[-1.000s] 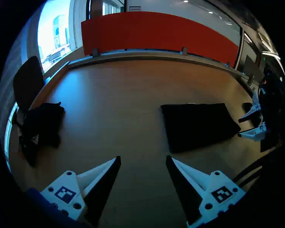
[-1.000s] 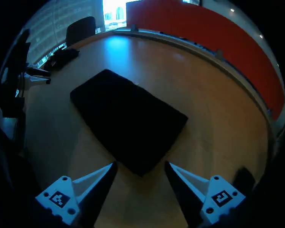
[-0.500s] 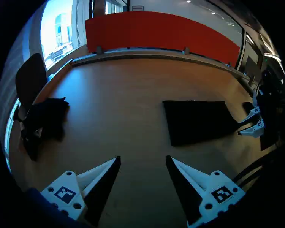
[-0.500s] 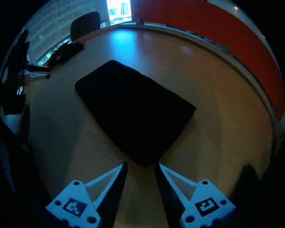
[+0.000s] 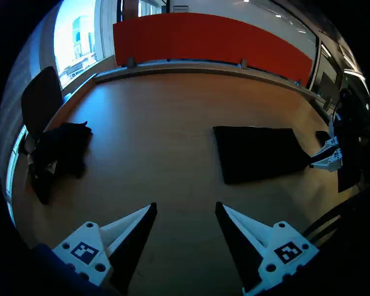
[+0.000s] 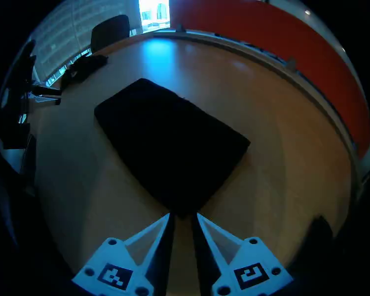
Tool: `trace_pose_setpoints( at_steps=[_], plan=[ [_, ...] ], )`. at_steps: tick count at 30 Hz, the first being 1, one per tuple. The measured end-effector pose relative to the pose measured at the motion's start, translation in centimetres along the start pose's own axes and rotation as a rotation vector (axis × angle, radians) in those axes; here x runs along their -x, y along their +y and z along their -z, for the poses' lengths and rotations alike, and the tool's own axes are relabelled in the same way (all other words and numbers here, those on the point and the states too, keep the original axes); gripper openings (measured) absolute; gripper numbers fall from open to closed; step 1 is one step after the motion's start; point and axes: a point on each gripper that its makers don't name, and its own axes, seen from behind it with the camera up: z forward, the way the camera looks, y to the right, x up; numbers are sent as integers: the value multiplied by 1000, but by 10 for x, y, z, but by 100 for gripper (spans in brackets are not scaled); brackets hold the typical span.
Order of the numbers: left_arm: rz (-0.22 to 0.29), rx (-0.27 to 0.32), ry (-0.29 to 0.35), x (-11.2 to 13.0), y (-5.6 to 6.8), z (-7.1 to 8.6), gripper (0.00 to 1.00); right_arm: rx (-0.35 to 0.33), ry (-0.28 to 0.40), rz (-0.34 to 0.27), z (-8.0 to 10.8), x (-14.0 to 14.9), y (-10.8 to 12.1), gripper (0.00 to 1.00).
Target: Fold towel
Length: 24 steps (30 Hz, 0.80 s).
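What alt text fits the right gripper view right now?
The right tool, nearly closed, sits at the near corner of a dark towel lying flat on a wooden table; whether it pinches the cloth is unclear. A red partition runs along the table's far edge.

The towel [image 6: 170, 148] is black cloth, matt and soft-looking, giving back no shine. The worktop [image 6: 264, 123] is smooth wood-look board with a satin sheen, catching a pale blue glare near its far edge. The left gripper [image 5: 185, 204] and right gripper [image 6: 183, 214] have fingers [image 5: 121, 232] of matt white plastic with black inner faces. The panel [image 5: 209, 42] along the far edge is smooth, matt red.
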Motion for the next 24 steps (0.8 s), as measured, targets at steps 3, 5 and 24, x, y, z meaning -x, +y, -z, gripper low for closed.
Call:
trace_pose_setpoints(
  at_steps=[3,5,24],
  plan=[
    [5,-4,-3,2,-2,1,88,-3,1,5,0,0,0,17],
    [8,-6,-5,2,-3,2,88,-1,0,9,-1,0,0,13],
    [14,-10,-11,4,-5,3,88,21,46,58,2,-18,4,6]
  ],
)
